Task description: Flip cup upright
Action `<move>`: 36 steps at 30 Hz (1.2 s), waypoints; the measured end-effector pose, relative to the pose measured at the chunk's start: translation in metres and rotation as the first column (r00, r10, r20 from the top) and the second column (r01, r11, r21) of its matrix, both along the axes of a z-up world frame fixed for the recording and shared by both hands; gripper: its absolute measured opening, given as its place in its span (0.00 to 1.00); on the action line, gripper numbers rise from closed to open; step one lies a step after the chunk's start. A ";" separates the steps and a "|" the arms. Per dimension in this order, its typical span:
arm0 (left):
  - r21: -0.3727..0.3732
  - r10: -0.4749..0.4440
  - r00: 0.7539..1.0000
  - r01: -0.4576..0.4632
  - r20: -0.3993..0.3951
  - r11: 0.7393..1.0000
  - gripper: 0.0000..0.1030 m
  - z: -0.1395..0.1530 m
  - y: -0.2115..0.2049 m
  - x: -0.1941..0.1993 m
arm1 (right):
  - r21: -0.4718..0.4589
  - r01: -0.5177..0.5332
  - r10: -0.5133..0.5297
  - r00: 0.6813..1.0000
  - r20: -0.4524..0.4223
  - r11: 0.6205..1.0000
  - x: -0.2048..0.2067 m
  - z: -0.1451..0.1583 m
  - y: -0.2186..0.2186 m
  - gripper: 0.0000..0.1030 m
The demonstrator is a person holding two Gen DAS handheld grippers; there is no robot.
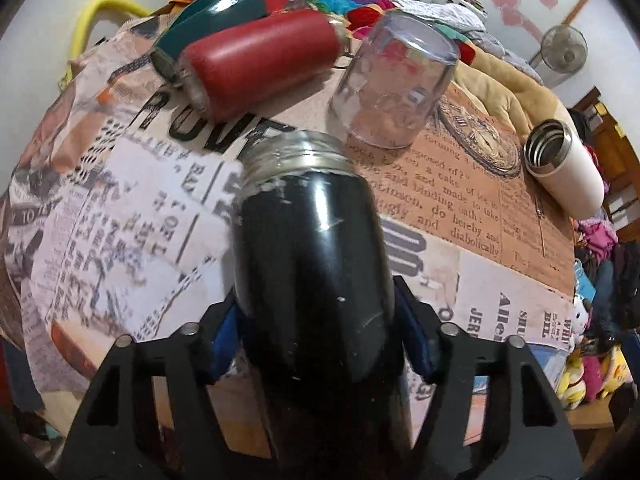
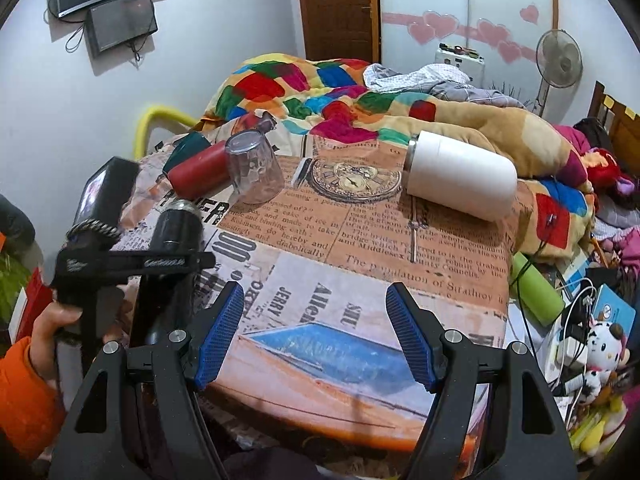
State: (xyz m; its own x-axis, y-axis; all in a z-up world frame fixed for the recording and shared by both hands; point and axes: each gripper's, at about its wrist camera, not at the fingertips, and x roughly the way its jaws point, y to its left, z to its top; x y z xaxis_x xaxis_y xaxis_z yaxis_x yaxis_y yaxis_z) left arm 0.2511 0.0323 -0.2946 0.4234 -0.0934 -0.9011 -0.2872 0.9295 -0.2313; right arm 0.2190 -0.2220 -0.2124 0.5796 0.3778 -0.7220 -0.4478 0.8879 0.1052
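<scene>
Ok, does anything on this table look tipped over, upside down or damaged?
Yes. The clear cup stands mouth down. The red, teal and white flasks lie on their sides. The black flask in the left tool has chipped paint near its neck.

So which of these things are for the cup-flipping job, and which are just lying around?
For the job:
black cup, gripped by the left gripper
right gripper, open and empty
clear cup, upside down
red cup, teal cup and white cup, all on their sides

Just lying around:
colourful quilt
fan
green bottle
plush toy
</scene>
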 end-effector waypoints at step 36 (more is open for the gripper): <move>0.310 -0.274 0.879 0.155 0.391 0.938 0.61 0.147 -0.078 0.009 | 0.025 0.067 -0.068 0.997 0.036 0.997 0.015 0.015 -0.011 0.69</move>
State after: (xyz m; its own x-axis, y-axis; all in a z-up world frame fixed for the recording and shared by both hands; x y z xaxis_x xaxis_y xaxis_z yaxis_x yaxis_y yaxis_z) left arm 0.2603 -0.0458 -0.1477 0.7644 -0.0126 -0.6447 -0.0039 0.9997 -0.0242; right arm 0.2336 -0.2325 -0.1976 0.6301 0.3533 -0.6914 -0.3905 0.9139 0.1111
